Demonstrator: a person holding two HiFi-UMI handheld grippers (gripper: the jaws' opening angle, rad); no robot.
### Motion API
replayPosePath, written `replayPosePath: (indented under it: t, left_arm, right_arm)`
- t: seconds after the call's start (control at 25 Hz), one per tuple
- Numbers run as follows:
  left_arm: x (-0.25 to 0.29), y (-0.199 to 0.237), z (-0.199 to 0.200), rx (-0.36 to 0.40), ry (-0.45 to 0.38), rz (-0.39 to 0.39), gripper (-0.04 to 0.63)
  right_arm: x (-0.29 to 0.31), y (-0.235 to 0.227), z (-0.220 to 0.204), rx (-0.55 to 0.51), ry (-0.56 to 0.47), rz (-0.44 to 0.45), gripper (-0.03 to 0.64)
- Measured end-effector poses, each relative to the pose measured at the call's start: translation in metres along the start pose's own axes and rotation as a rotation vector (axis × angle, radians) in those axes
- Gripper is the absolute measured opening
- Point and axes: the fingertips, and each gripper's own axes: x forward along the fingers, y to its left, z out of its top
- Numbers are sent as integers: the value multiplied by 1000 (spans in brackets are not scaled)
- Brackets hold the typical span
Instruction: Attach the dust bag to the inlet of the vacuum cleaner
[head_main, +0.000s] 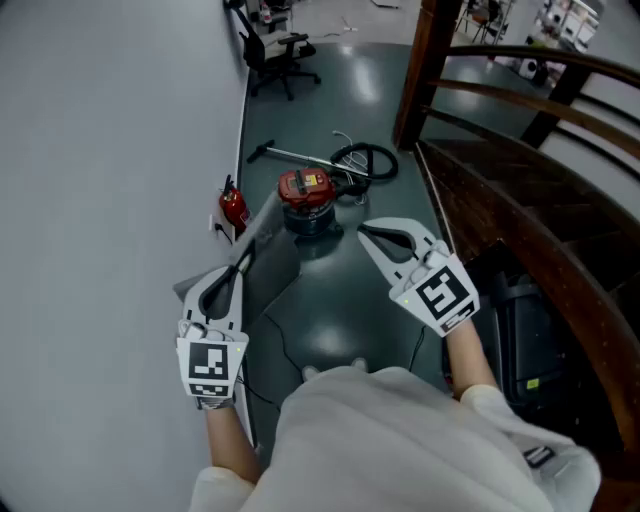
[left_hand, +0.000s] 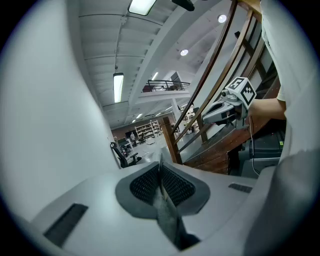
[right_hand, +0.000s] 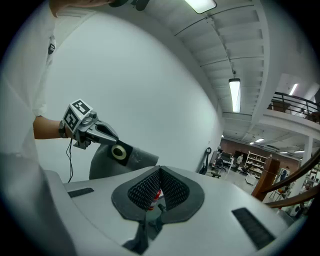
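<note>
Grey dust bag (head_main: 262, 225), seemingly in left tool (head_main: 243, 262), near vacuum (head_main: 305, 192)

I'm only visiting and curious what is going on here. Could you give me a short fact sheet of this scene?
place: hall with dark floor, white wall, wooden staircase
left gripper: shut on a grey dust bag, held in the air
right gripper: shut, empty
vacuum cleaner: red, on the floor ahead of the person
hose: black, coiled just beyond it
fire extinguisher: red, by the wall
task status: bag not yet on the vacuum cleaner
</note>
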Motion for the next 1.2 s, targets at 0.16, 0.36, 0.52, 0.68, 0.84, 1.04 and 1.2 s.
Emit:
replayPosePath:
  t: [0.16,0.36,0.52,0.68,0.84,1.04,1.2]
  left_arm:
    - [0,-1,0,-3,0,2,23]
    - [-2,2,-3,-8,7,7,23]
    - [-2,2,-4,-10,13,15,23]
    - [-1,0,-2,-11,24,30,23]
    - [1,-4,0,-4,35,48,23]
    - [5,-16,-2,-25,49,90,23]
    - [18,-24,-3,-44,64,113,23]
  right_arm:
    - [-1,-3,-1,22,-7,-15,28]
    - [-3,-7,-1,79,-43,-29,29]
    - [-4,-14,-10,99,-23,-50,29]
    - [-5,-17,-17,105,-11,-29,28]
    - [-7,-18,-24,103,-19,7,28]
    - [-19,-28,-35,95,-28,33,28]
    - [-25,-43,-46,88,-24,52,28]
